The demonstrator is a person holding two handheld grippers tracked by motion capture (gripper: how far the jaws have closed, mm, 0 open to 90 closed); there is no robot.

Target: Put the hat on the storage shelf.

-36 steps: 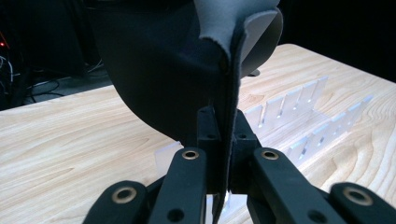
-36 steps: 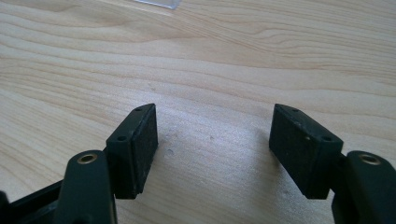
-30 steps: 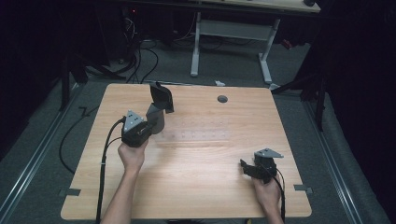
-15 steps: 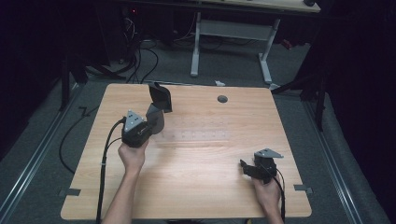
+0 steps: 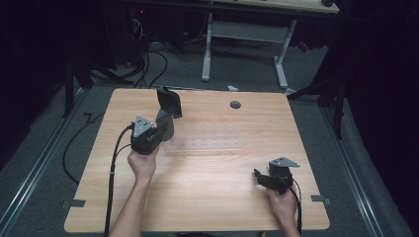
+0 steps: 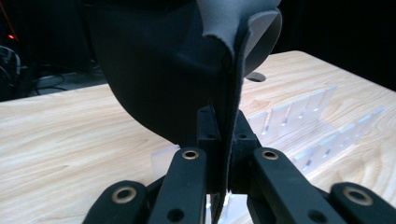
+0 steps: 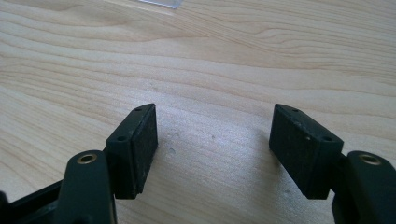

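Wooden table (image 5: 207,163) carries everything, its pale top bare apart from a clear plastic rack (image 5: 207,144) with a row of slots lying near the middle and a small round hole (image 5: 235,104) toward the far edge.

Next in size is the dark pouch (image 5: 168,101), a soft sleeve of black felt-like cloth with a grey lining, held up above the near-left part of the table, just left of the rack's end. It looks light and floppy: its upper edge curls open, so it would likely sag or fold if gripped far from a seam. The stitched edge seems the firmest place to take it, and the cloth should not slip much between rubbery pads.

The left gripper (image 6: 223,154) has its jaws closed together on that very seam, pinching the lower edge with the pouch rising above them. The left hand (image 5: 142,165) grasps the tool from behind, forearm reaching forward, jaws angled up and away.

The right gripper (image 7: 212,149) rests low at the near-right corner, jaws wide apart with only bare wood between them, well away from the pouch.
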